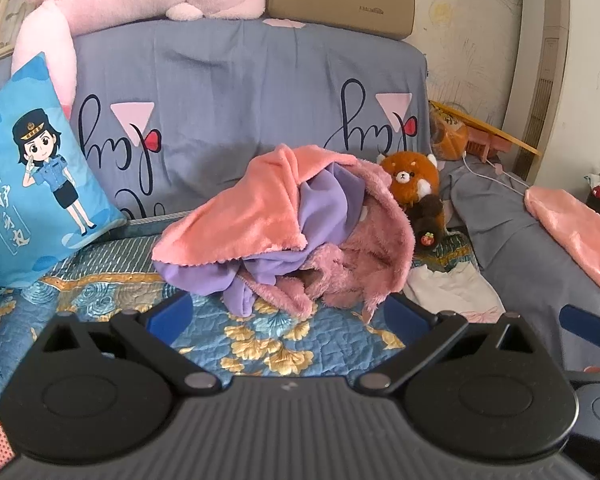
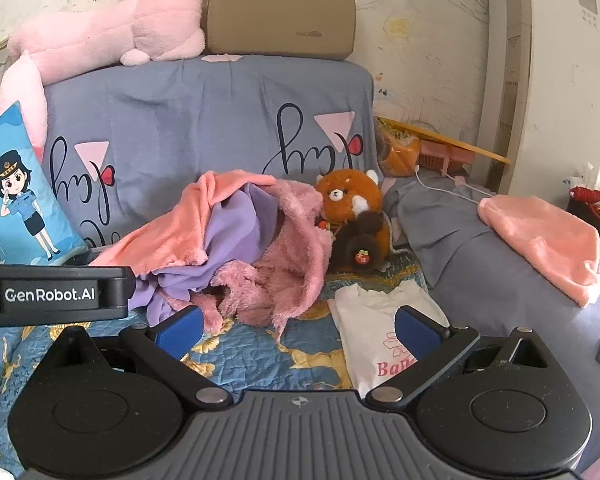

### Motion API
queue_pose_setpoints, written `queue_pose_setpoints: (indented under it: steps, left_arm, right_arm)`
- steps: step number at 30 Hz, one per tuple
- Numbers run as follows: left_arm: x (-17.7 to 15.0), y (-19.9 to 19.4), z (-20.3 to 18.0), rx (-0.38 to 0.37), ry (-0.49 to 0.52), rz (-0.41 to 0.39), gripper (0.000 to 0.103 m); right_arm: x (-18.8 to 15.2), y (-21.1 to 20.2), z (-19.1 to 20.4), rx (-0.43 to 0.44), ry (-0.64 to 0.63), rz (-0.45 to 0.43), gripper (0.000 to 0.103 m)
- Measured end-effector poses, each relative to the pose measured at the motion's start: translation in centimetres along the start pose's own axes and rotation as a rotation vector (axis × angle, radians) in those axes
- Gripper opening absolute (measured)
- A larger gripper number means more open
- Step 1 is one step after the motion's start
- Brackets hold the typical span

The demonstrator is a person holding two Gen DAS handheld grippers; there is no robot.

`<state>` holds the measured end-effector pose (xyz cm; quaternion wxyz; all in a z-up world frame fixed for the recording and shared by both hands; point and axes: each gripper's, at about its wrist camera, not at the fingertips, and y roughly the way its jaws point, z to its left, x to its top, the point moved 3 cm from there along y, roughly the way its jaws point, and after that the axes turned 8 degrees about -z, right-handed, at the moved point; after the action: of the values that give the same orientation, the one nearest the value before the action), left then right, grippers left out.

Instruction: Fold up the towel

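Both pairs of tongs hang spread wide above the front edge of a sofa seat, with nothing between their blue pads. The left tongs (image 1: pixel 288 316) point at a heap of cloth in the middle of the seat; the right tongs (image 2: pixel 300 330) sit just beside them, toward the right end, and the left unit's black body shows at the left border of the right wrist view.

The heap is a salmon-pink towel (image 1: pixel 236 216) draped crumpled over a lilac cloth (image 1: pixel 324 208) and a shaggy dusty-pink garment (image 1: pixel 356 268). All three are tangled, and the towel lies on top at the side toward the left end of the seat. It rests on the blue quilted seat cover (image 1: pixel 268 344) with gold flowers, close to the backrest, which is draped in a grey-blue sheet (image 1: pixel 240 80).

A second salmon-pink towel (image 2: pixel 548 240) lies folded (a neat flat pad, so far as can be seen) toward the right end of the sofa, well apart from the heap. Between the two sit a red panda plush (image 2: pixel 352 216), touching the shaggy garment, and a folded white shirt (image 2: pixel 376 328) nearer the front edge. A blue cartoon cushion (image 1: pixel 36 184) leans at the left end
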<state>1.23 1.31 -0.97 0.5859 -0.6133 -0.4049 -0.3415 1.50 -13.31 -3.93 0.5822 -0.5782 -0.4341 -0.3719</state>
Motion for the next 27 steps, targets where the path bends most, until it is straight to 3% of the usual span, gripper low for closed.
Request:
queue_pose_setpoints:
  steps: [27]
  left_arm:
    - [-0.39, 0.00, -0.51, -0.005, 0.023, 0.008, 0.103]
  right_arm:
    - [0.01, 0.39, -0.32, -0.005, 0.012, 0.014, 0.103]
